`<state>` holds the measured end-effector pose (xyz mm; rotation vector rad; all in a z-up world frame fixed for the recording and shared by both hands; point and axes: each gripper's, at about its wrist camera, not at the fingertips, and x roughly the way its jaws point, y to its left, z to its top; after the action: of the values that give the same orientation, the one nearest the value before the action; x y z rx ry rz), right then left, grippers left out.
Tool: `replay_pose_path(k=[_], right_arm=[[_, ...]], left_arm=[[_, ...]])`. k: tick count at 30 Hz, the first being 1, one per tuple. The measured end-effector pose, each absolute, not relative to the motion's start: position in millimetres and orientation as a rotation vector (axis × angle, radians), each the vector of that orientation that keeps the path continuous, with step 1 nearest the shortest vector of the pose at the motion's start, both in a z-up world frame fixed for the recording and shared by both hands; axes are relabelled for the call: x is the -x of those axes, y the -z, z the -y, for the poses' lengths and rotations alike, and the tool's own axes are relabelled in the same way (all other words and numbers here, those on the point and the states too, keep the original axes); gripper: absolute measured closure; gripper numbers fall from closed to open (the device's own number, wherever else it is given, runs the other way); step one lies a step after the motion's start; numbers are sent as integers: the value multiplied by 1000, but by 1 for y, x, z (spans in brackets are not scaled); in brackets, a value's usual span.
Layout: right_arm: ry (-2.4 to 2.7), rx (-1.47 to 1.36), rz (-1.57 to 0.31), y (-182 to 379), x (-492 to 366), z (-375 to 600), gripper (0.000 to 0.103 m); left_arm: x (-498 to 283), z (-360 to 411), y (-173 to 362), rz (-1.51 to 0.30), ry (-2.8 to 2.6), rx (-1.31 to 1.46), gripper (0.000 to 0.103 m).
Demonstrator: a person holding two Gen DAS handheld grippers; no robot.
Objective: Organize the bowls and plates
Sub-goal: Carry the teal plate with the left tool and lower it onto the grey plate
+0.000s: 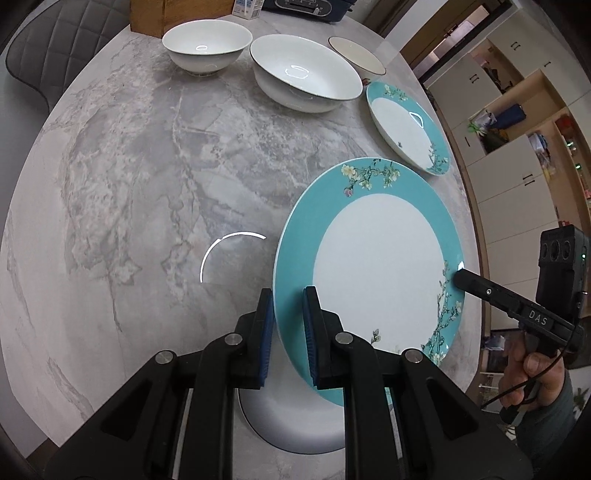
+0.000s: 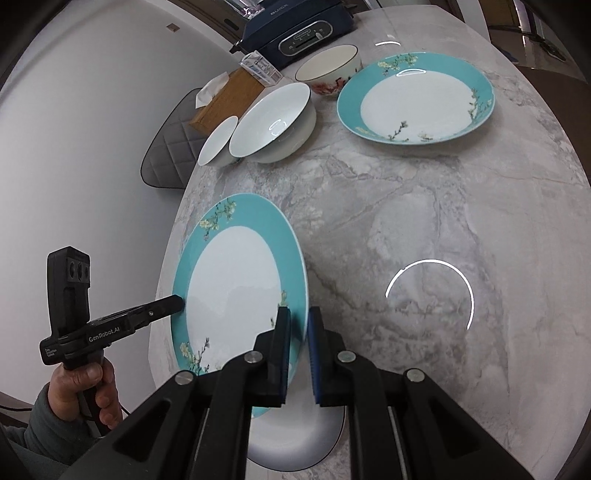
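Observation:
A large teal-rimmed plate with a white centre and flower sprigs point(image 1: 373, 258) point(image 2: 236, 280) is held between both grippers above the marble table. My left gripper point(image 1: 289, 321) straddles its rim, one blue pad on each face. My right gripper point(image 2: 299, 332) straddles the opposite rim the same way; its tip shows in the left wrist view point(image 1: 460, 278). The left gripper's tip shows in the right wrist view point(image 2: 177, 302). A white dish point(image 1: 295, 424) point(image 2: 295, 439) lies under the plate. A second teal plate point(image 1: 406, 125) point(image 2: 415, 98) lies flat further off.
A large white bowl point(image 1: 306, 72) point(image 2: 273, 122), a small white bowl point(image 1: 207, 46) point(image 2: 218, 140) and a dark-rimmed bowl point(image 1: 356, 55) point(image 2: 328, 70) stand at the back of the marble table point(image 1: 147, 184). A tissue box point(image 2: 229, 96), a carton point(image 2: 260, 68) and a dark appliance point(image 2: 303, 29) sit behind.

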<state>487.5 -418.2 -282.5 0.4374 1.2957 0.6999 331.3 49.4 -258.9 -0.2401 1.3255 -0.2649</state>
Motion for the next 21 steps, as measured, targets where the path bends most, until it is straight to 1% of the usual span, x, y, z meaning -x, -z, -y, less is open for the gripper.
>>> replay_pose_path(k=[6, 7, 11, 21], right_arm=[[-654, -427, -1336, 297, -452, 418, 91], [-647, -427, -1341, 299, -448, 418, 91], [-613, -409, -1365, 312, -430, 413, 92], [-562, -398, -1403, 331, -406, 408, 91]], left_arm=[[-295, -54, 287, -1382, 291, 231, 89], [-290, -54, 292, -1338, 324, 243, 89], [-278, -57, 308, -1359, 337, 226, 89], [-269, -58, 319, -1359, 371, 154, 90]])
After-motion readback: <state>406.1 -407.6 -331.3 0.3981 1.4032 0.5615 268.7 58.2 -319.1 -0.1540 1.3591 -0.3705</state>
